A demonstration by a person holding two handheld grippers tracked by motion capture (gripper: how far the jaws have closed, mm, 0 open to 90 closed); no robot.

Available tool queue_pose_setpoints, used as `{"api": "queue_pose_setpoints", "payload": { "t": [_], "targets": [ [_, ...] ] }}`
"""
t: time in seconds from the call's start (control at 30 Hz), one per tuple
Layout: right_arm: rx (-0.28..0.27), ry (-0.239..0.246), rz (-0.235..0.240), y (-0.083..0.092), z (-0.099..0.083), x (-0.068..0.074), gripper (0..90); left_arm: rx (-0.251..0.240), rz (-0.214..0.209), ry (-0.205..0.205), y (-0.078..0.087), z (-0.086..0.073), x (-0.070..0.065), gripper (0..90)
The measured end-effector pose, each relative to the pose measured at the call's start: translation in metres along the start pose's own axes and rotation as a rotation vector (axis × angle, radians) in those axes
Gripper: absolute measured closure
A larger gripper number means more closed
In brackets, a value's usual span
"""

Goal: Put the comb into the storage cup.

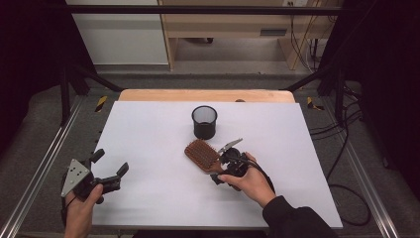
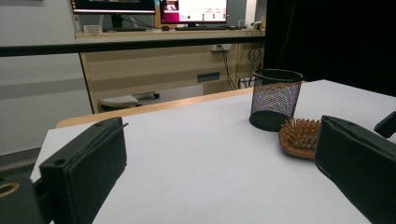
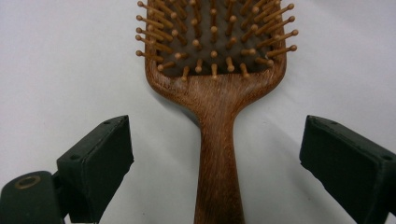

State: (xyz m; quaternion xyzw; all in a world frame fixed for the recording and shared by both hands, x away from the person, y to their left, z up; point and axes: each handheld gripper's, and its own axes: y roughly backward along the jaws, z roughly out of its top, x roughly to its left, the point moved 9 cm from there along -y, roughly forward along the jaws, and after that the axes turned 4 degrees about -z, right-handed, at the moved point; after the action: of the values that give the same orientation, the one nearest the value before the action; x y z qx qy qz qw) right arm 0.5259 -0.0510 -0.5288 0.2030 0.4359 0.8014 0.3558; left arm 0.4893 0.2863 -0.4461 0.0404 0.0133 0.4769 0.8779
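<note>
In the high view, a wooden hairbrush (image 1: pixel 202 154) lies bristles up on the white desk (image 1: pixel 148 148), just in front of a black mesh cup (image 1: pixel 204 122) and slightly apart from it. Its broad head points toward the far left, and its handle runs back into the right gripper (image 1: pixel 224 166), which a hand (image 1: pixel 250 181) brings in from the lower right. The left gripper (image 1: pixel 110 167) sits near the desk's left front corner, well apart from the hairbrush, with its jaws spread and nothing between them.

In the left gripper view, the two black jaws stand wide apart over bare desk. The hairbrush head shows beyond the right-hand jaw, just in front of the mesh cup, its pale pegs standing up from a rounded wooden rim.

In the right gripper view, the hairbrush fills the middle: a dark reddish-brown handle with visible grain widens into a squarish head set with rows of light wooden pegs tipped with small balls. The jaws stand released on either side of the handle, clear of it.
</note>
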Motion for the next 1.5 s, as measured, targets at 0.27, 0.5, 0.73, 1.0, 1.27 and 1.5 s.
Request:
{"api": "queue_pose_setpoints", "payload": {
  "t": [0.27, 0.5, 0.73, 1.0, 1.27, 1.5],
  "targets": [
    [0.002, -0.002, 0.006, 0.005, 0.001, -0.001, 30.4, 0.001, 0.004, -0.003, 0.000, 0.000, 0.001, 2.4],
    [0.015, -0.024, 0.026, 0.006, 0.001, -0.001, 47.7, 0.001, 0.008, -0.004, 0.001, 0.000, 0.001, 2.5],
    [0.045, -0.021, 0.030, 0.001, -0.002, 0.003, 56.3, 0.001, 0.007, -0.005, 0.001, 0.000, 0.001, 2.5],
    [0.057, -0.013, 0.016, -0.001, -0.003, 0.002, 61.8, 0.001, 0.006, -0.005, 0.000, 0.000, 0.001, 2.5],
    [0.075, -0.009, 0.003, -0.002, -0.003, 0.002, 64.6, 0.002, 0.005, -0.006, 0.000, 0.000, 0.000, 2.5],
    [0.095, 0.004, -0.010, -0.005, -0.004, 0.002, 66.2, 0.003, 0.004, -0.006, 0.000, 0.000, 0.000, 2.5]
  ]
}}
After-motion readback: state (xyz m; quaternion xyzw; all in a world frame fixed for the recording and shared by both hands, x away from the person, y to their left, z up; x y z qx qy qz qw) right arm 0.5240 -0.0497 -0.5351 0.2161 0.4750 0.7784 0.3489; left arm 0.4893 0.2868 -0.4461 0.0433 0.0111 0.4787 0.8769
